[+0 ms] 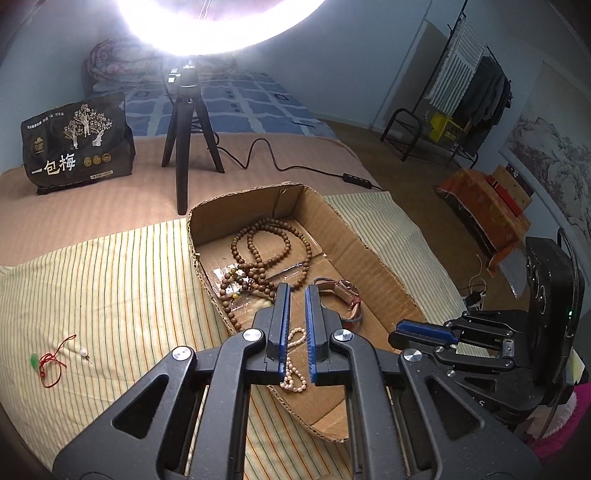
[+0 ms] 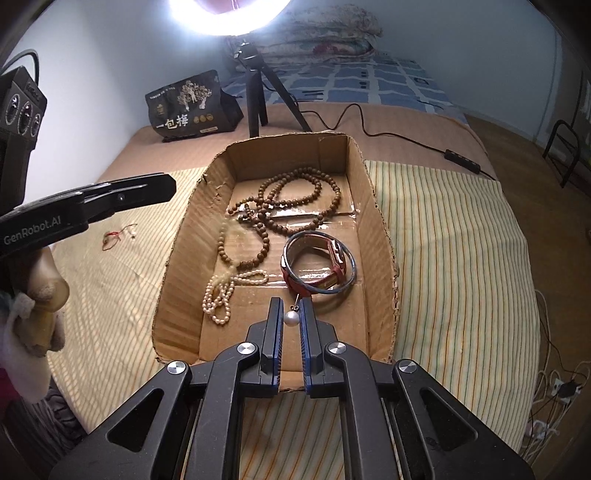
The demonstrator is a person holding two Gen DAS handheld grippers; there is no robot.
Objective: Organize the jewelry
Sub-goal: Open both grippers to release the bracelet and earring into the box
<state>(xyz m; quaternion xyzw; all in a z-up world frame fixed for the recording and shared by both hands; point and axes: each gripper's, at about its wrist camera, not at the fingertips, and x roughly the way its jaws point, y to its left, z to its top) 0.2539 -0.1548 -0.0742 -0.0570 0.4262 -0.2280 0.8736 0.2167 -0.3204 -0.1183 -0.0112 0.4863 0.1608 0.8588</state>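
Right tool (image 2: 291, 318) grips pearl earring (image 2: 290, 318) above cardboard box (image 2: 373, 221).

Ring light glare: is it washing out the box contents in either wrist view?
Left wrist: ring light blows out only the top; wooden beads stay clear. Right wrist: same glare above, tape glints, pearl earring between the right gripper fingers is sharp.
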